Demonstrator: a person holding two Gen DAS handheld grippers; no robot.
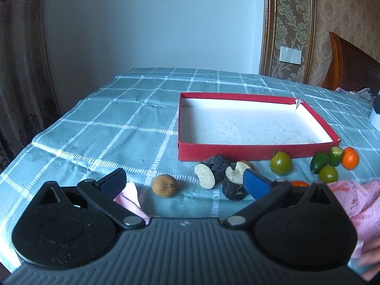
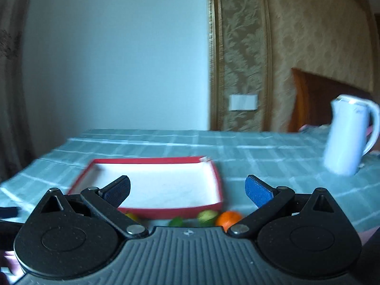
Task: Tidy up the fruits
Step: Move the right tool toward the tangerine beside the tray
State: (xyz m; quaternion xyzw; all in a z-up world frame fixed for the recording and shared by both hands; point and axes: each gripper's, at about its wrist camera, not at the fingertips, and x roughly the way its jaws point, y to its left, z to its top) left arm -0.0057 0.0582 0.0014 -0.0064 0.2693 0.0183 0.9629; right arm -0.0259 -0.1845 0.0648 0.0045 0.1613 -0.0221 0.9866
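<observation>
An empty red box (image 1: 251, 150) with a white inside lies on the checked cloth. Along its near wall, in the left wrist view, lie a brown round fruit (image 1: 164, 186), two dark cut pieces with white flesh (image 1: 211, 171) (image 1: 234, 185), a green round fruit (image 1: 280, 162), more small green fruits (image 1: 328, 174) and an orange (image 1: 350, 158). My left gripper (image 1: 185, 184) is open above the brown fruit and the dark pieces, holding nothing. The blurred right wrist view has the red box (image 2: 147, 212), green fruit (image 2: 207, 215) and the orange (image 2: 229, 218) just ahead. My right gripper (image 2: 187, 190) is open and empty.
A white kettle (image 2: 349, 137) stands on the cloth at the right. A pink towel (image 1: 351, 201) lies at the near right, with part of a hand (image 1: 370, 256) at the edge. A wall, a curtain and a wooden headboard (image 1: 351, 61) lie behind the table.
</observation>
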